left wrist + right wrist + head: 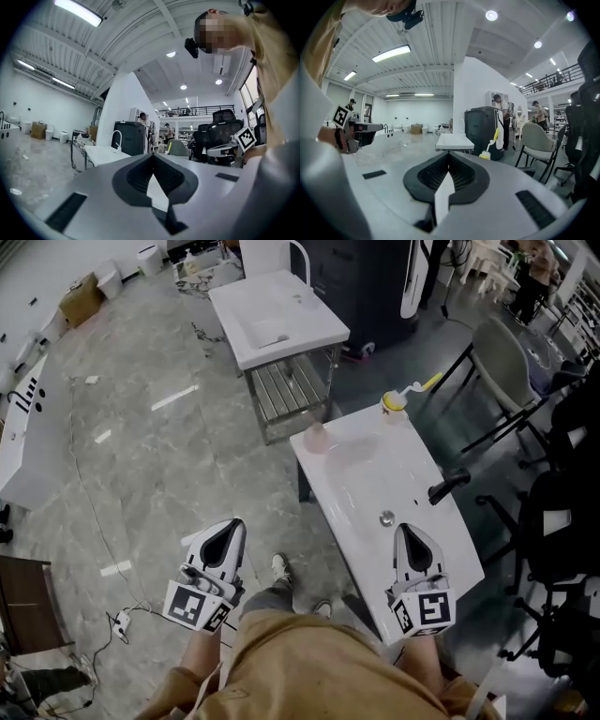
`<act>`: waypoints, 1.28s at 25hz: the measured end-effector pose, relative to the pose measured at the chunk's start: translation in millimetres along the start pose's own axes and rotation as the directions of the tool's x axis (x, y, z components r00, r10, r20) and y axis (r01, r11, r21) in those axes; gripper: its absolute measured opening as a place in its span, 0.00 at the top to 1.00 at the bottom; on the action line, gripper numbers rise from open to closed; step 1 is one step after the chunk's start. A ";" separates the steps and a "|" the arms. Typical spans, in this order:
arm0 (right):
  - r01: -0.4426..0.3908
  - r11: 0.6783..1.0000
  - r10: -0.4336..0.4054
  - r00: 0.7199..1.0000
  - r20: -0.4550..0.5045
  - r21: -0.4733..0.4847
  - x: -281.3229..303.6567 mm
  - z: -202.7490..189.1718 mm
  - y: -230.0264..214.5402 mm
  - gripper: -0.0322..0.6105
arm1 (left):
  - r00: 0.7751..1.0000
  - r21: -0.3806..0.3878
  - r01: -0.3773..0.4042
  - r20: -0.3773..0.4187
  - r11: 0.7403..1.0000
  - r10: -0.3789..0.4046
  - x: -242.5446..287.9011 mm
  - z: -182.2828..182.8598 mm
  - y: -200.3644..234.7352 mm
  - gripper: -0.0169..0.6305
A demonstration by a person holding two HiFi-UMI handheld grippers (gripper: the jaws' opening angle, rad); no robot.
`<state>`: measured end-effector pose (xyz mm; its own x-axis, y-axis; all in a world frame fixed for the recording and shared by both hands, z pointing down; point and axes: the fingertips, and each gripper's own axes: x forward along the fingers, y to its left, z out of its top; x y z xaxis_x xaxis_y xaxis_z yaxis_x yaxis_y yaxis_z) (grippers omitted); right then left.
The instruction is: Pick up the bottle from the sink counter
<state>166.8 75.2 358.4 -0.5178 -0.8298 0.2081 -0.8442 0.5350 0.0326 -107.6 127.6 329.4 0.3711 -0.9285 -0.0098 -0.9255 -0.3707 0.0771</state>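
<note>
The person holds the left gripper [232, 525] low over the shiny grey stone floor [159, 456], just to the left of the person's knees. Its two jaws are pressed tight together, and nothing is between them. The left gripper view shows it too: the left gripper [153, 157] has its jaws meeting in a point with no gap.

The right gripper [406, 529] hangs over the near end of the long white sink counter [361, 460]. Its jaws are also closed tight, and they hold nothing. In the right gripper view, the right gripper [449, 157] shows the same closed point.

The small bottle with a yellow top and a white and yellow spray handle [395, 402] stands upright at the far end of the sink counter, at its right corner. It is well apart from both grippers. The right gripper view shows the bottle [485, 154] ahead, a little to the right of the jaws.

A small pale pink cup [317, 437] stands at the far left corner of the same counter. A black tap [447, 486] sits on the counter's right edge, and a round metal drain [386, 517] lies just ahead of the right gripper.

Farther off stands a second white sink on a metal frame [277, 320]. A grey chair [502, 362] is off to the right.
</note>
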 end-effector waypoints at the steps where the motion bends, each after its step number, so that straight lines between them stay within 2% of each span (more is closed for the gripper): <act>1: 0.000 1.000 0.000 1.000 -0.006 -0.003 10.9 1.7 3.4 0.94 | 1.000 -0.001 0.012 0.000 1.000 -0.012 5.5 -0.4 8.7 0.97; 6: 0.004 1.000 -0.005 1.000 -0.026 -0.026 58.1 16.3 24.0 0.94 | 0.997 -0.026 0.064 0.037 0.998 -0.063 29.6 2.0 49.5 0.97; 9: 0.026 0.999 -0.027 0.999 -0.039 -0.039 77.3 23.8 32.0 0.94 | 0.990 -0.042 0.132 0.054 0.990 -0.130 45.0 2.6 64.6 0.97; 14: 0.073 0.996 -0.076 0.995 -0.061 -0.051 94.2 28.9 42.5 0.94 | 0.965 -0.119 0.257 0.084 0.959 -0.248 65.9 1.0 83.0 0.97; 18: 0.084 0.995 -0.089 0.993 -0.075 -0.056 99.5 30.8 52.4 0.94 | 0.946 -0.139 0.324 0.077 0.936 -0.316 69.3 -1.0 86.3 0.97; 23: 0.098 0.993 -0.103 0.992 -0.069 -0.069 104.6 41.8 50.9 0.94 | 0.952 -0.156 0.306 0.038 0.939 -0.303 77.0 -9.4 93.2 0.97; 27: 0.092 0.993 -0.096 0.993 -0.068 -0.068 108.8 44.6 48.1 0.94 | 0.958 -0.132 0.285 0.014 0.950 -0.285 82.8 -11.5 93.7 0.97; 32: 0.077 0.995 -0.081 0.995 -0.057 -0.059 115.5 41.7 37.6 0.94 | 0.977 -0.075 0.211 -0.009 0.975 -0.212 95.4 -18.8 96.6 0.97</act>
<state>69.5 -7.1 342.9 -0.4391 -0.8599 0.2603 -0.8722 0.4775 0.1061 -160.2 3.6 354.6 0.5596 -0.8286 -0.0168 -0.8182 -0.5555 0.1482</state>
